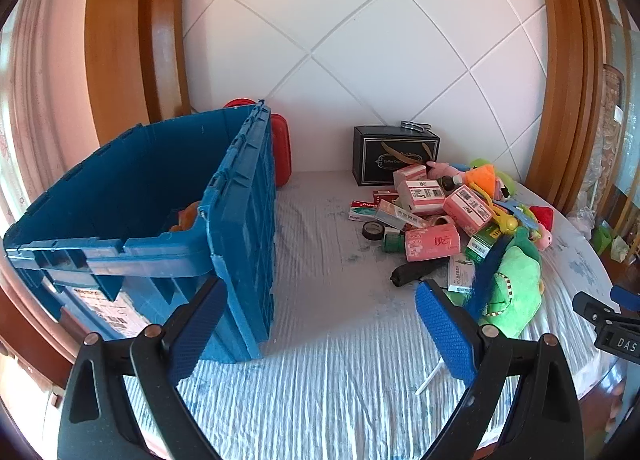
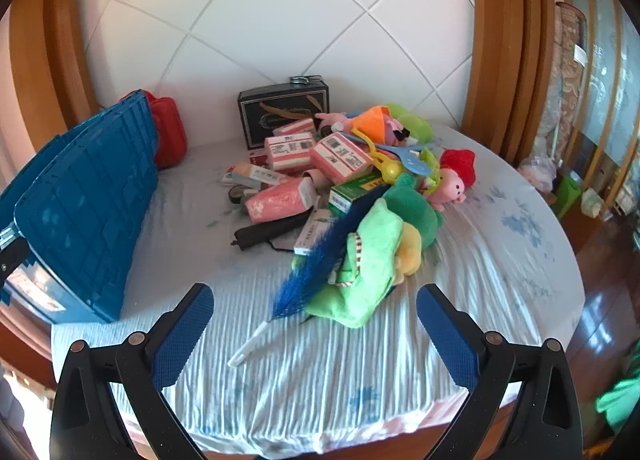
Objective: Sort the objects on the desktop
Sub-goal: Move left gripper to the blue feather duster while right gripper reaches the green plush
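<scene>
A heap of objects lies on the round table: pink boxes [image 2: 290,150], a green plush toy [image 2: 368,260], a blue feather duster [image 2: 320,260], a pink pig plush [image 2: 452,182], a black folded umbrella [image 2: 268,234] and a roll of black tape [image 1: 372,229]. A big blue crate [image 1: 132,196] stands on the left, an orange toy [image 1: 186,216] inside it. My left gripper [image 1: 320,324] is open beside the crate's right wall, holding nothing. My right gripper [image 2: 316,336] is open over the near table edge, just short of the duster's white handle [image 2: 250,344].
A black gift box [image 1: 394,156] and a red case [image 1: 282,152] stand against the white tiled wall. The table wears a pale blue wrinkled cloth [image 2: 500,260]. Wooden frames flank the wall. The other gripper's body [image 1: 608,324] shows at the left wrist view's right edge.
</scene>
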